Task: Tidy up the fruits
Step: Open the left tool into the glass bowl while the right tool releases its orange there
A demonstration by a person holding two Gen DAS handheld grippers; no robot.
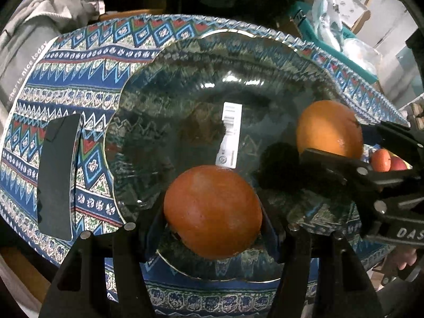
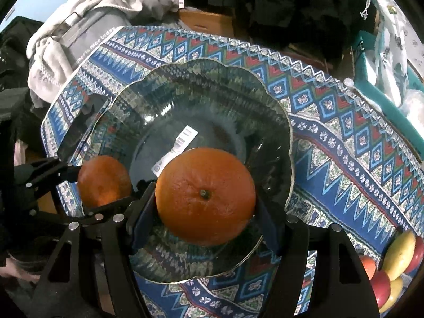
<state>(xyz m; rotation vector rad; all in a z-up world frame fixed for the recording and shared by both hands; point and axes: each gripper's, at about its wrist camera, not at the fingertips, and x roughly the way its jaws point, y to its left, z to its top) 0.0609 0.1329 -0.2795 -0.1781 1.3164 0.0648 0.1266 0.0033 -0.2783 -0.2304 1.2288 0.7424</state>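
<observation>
Both tools, left (image 1: 213, 228) and right (image 2: 205, 217), pinch oranges over the glass plate (image 2: 265, 100), due for release near its six o'clock rim.

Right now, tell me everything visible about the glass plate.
The glass plate is clear, dark-tinted, with a scalloped, gold-edged rim and a white barcode sticker at its centre. It lies flat on the patterned cloth, which shows through it. Above it, each gripper clamps an orange; whether either fruit touches the glass is unclear.
</observation>
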